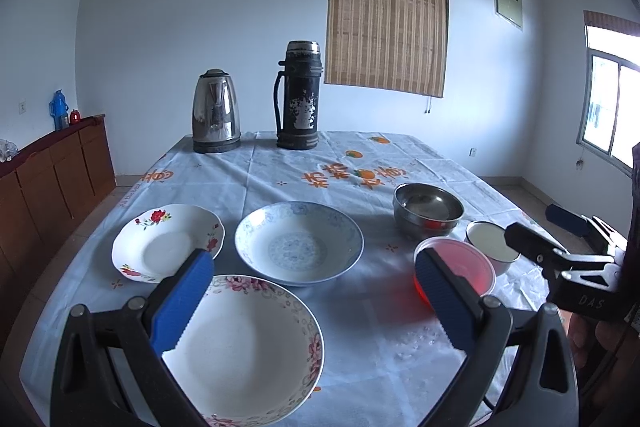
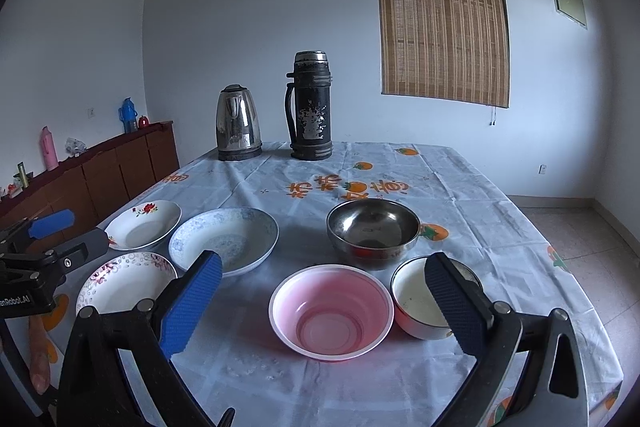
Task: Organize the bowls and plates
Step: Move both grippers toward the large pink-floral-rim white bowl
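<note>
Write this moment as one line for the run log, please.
left gripper: open, empty | right gripper: open, empty | three plates, three bowls: apart on table, unstacked

Home dining rm: clothed table [image 2: 460, 187] w/ kettle [image 2: 238, 125], thermos [image 2: 311, 107], sideboard [image 2: 120, 167].

"DAS" on right hand-held gripper [image 1: 520, 239], "enRobot.AI" on left hand-held gripper [image 2: 76, 231], possibly "All the best" on tablecloth [image 1: 132, 191]

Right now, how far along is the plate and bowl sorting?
Nothing stacked yet. Three plates, led by the pink-rimmed plate, lie separately on the left; steel bowl, pink bowl and white bowl sit singly on the right. Left gripper and right gripper are open and empty. All stacking remains.
</note>
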{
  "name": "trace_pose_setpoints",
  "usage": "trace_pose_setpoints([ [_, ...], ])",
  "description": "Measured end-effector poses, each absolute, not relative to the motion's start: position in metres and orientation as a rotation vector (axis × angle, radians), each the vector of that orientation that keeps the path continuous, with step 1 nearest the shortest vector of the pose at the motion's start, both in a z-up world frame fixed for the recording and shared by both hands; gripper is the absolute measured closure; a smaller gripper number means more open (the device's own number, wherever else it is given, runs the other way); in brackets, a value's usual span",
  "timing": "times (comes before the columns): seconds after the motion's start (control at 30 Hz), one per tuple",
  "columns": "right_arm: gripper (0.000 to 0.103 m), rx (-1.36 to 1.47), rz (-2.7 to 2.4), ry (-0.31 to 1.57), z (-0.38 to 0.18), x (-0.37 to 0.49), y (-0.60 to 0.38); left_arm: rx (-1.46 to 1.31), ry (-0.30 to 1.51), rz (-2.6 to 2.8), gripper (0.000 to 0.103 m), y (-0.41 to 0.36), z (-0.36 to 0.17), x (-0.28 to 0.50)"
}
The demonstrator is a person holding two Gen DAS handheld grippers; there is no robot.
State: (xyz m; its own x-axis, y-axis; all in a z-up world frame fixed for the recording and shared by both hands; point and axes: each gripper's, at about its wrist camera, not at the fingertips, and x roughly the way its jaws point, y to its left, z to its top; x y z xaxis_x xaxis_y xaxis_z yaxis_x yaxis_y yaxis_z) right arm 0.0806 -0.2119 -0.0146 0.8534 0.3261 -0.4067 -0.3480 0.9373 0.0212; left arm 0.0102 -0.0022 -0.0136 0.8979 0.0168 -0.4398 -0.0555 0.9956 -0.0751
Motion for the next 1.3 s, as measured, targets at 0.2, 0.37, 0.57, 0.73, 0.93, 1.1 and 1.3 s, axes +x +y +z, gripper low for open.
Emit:
trace_pose_setpoints([
  [0.2,0.001,-0.051,0.364,0.423,-0.018,0.082,-0.210,-0.091,0.462,0.042,0.001,-0.001,-0.017,0.012],
  [0.37,0.001,-0.048,0.379,0.426,-0.020,0.081,-0.207,-0.087,0.464,0.040,0.001,-0.002,-0.019,0.012],
  [0.57,0.001,-0.060,0.391,0.422,-0.021,0.080,-0.205,-0.090,0.465,0.042,0.001,-0.002,-0.020,0.013],
  [0.73,0.001,-0.058,0.398,0.423,-0.022,0.080,-0.204,-0.092,0.472,0.043,0.001,-0.001,-0.023,0.014],
  [0.93,0.001,-0.082,0.406,0.425,-0.024,0.079,-0.196,-0.096,0.474,0.045,0.001,0.001,-0.024,0.016],
  [1.1,0.001,-0.084,0.411,0.427,-0.025,0.080,-0.193,-0.097,0.475,0.048,0.001,0.003,-0.025,0.017],
  [1.3,0.001,-0.088,0.416,0.430,-0.025,0.083,-0.189,-0.095,0.475,0.064,0.001,0.007,-0.026,0.020],
])
